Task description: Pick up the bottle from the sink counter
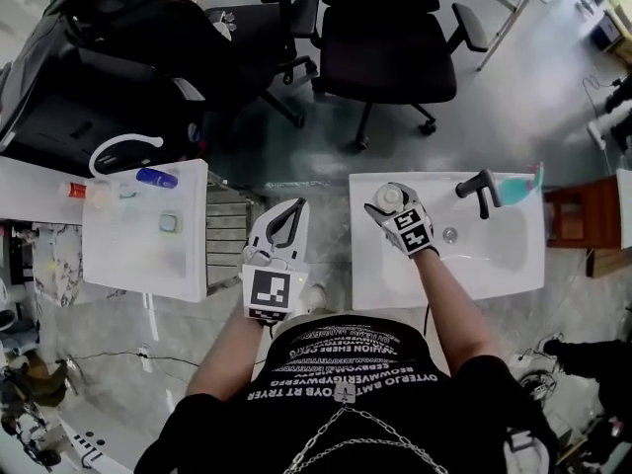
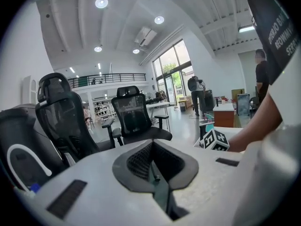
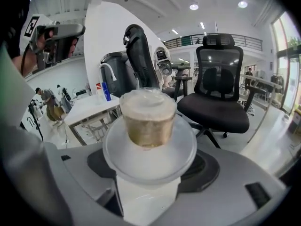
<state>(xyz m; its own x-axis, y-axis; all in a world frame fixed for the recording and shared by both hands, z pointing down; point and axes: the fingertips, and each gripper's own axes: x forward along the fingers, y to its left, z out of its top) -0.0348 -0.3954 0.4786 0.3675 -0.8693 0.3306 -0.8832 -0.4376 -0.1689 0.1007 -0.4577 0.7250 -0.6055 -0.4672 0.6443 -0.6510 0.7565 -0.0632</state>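
Observation:
The bottle (image 1: 388, 197) is white with a wide collar and a pale gold cap; it stands at the far left corner of the white sink counter (image 1: 494, 260). My right gripper (image 1: 395, 208) reaches over the counter and has the bottle (image 3: 147, 121) between its jaws, whose pads press on its body; in the right gripper view the right gripper (image 3: 149, 166) is mostly hidden behind the bottle's collar. My left gripper (image 1: 293, 209) hangs over the floor gap left of the counter, away from the bottle. The left gripper (image 2: 153, 147) is shut with nothing in it.
A black faucet (image 1: 481, 191) and a drain (image 1: 450, 234) are to the right of the bottle, with a teal object (image 1: 520, 188) behind. A white table (image 1: 138, 250) at the left carries a blue item (image 1: 156, 177). Black office chairs (image 1: 390, 38) stand beyond.

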